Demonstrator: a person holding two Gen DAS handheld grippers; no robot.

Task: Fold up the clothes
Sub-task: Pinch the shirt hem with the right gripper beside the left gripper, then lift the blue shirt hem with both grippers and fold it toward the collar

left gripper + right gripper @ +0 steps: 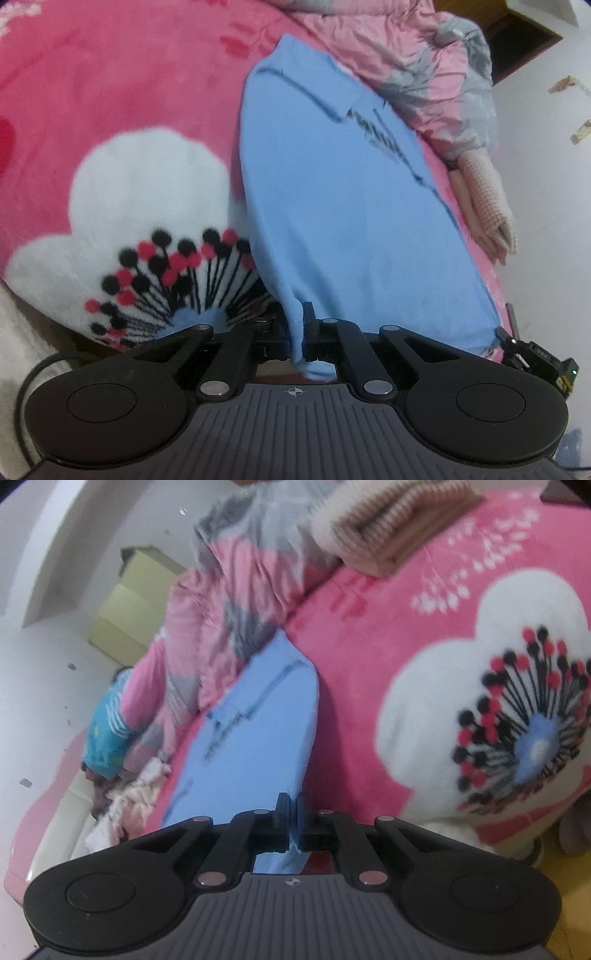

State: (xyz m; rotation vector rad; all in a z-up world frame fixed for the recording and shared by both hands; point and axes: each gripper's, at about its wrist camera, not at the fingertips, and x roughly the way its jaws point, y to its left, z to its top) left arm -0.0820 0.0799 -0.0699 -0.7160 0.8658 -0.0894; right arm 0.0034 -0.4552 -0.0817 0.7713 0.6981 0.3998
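Both your left gripper (300,332) and right gripper (293,821) are clenched on the near hem of the blue polo shirt (332,206), which lies on the pink floral blanket (110,92); soft, light and limp, it's best pinched at hem corners.

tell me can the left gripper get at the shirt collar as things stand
Probably not right now: the left gripper is shut on the blue shirt hem, and the collar lies at the far end. Nothing covers it.
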